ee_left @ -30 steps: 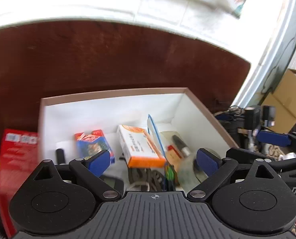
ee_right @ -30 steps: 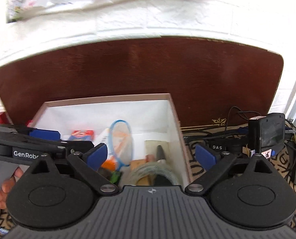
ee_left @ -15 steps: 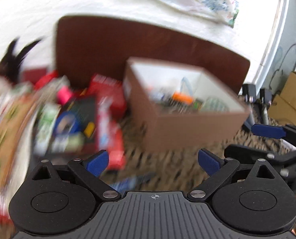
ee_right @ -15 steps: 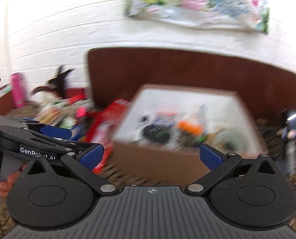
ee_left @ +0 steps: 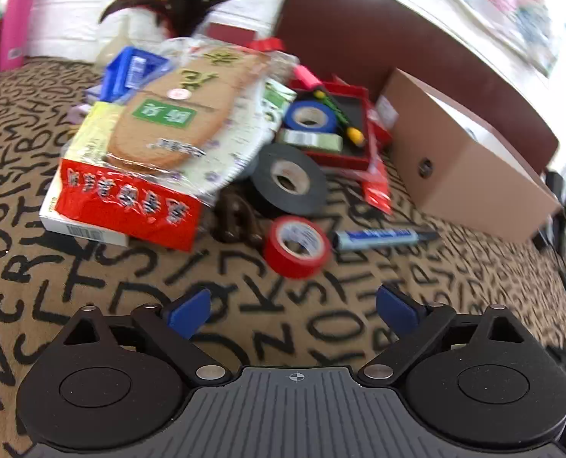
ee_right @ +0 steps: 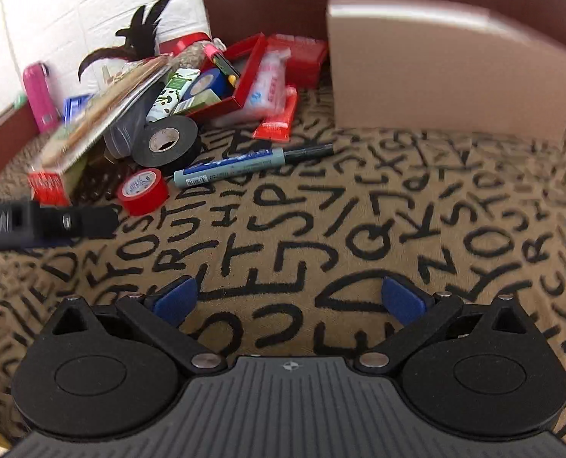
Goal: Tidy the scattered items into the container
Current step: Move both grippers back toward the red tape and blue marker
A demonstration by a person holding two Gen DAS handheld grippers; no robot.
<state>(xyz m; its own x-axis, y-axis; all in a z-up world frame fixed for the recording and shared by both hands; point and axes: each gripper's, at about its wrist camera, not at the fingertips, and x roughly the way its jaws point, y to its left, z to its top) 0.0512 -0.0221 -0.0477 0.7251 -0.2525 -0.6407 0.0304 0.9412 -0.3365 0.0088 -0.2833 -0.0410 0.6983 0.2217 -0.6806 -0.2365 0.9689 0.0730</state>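
A brown cardboard box point(ee_left: 470, 168) stands on the letter-print cloth at the right; it also shows in the right wrist view point(ee_right: 447, 72). A red tape roll point(ee_left: 296, 246) lies just ahead of my open, empty left gripper point(ee_left: 292, 307), with a blue marker point(ee_left: 382, 236) beside it and a black tape roll point(ee_left: 288, 179) behind. In the right wrist view the red tape roll point(ee_right: 142, 191), marker point(ee_right: 241, 166) and black tape roll point(ee_right: 166, 141) lie at the left. My right gripper point(ee_right: 288, 299) is open and empty above bare cloth.
A pile at the left holds a snack bag point(ee_left: 184, 122) on a red-and-white box point(ee_left: 123, 206), a red tray point(ee_left: 344, 126) with a blue tape roll point(ee_left: 309, 116), and red packets point(ee_right: 277, 114). A pink bottle point(ee_right: 39, 97) stands by the wall. The left gripper's arm point(ee_right: 42, 223) crosses the right view.
Both grippers have pulled back from above the box's inside and swung left and down. They now face the scattered pile on the cloth, with the box off to the right.
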